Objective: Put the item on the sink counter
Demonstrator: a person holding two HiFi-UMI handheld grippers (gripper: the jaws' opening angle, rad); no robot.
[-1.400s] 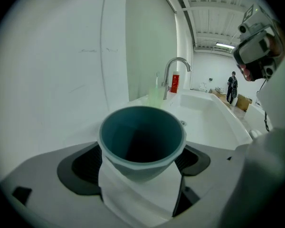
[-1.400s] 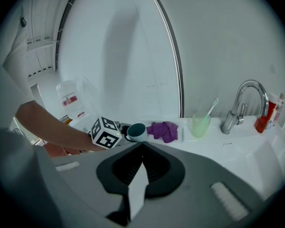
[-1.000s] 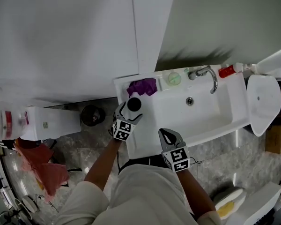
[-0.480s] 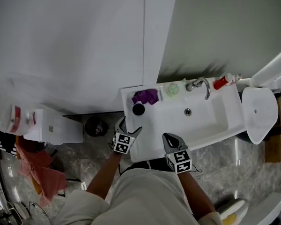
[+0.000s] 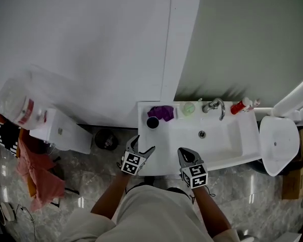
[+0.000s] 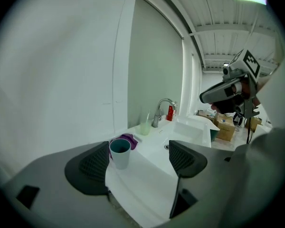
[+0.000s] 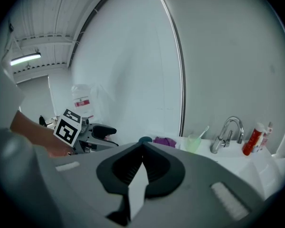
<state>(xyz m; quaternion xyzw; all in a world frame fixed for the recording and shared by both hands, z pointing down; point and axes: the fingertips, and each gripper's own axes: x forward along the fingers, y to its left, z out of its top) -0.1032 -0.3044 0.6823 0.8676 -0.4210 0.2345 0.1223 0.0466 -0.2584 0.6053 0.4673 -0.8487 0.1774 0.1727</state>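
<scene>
A dark teal cup (image 5: pixel 152 122) stands upright on the left end of the white sink counter (image 5: pixel 161 150), next to a purple cloth (image 5: pixel 161 111). My left gripper (image 5: pixel 141 146) hovers at the counter's front left corner, short of the cup and apart from it. Its jaws are wide and closing, with nothing between them. In the left gripper view the cup (image 6: pixel 120 152) stands beyond the left pad of that gripper (image 6: pixel 140 158). My right gripper (image 5: pixel 186 154) is shut and empty over the counter's front edge. In the right gripper view (image 7: pixel 142 163) its pads meet.
A green tumbler with a toothbrush (image 5: pixel 188 108), the faucet (image 5: pixel 215 105) and a red bottle (image 5: pixel 238 107) line the back of the basin (image 5: pixel 207 135). A dark bin (image 5: pixel 106 139) stands on the floor to the left, a white toilet lid (image 5: pixel 278 144) to the right.
The left gripper, earlier around the cup, has drawn back toward me and left the cup standing on the counter. The whole view has pulled away from the sink.
</scene>
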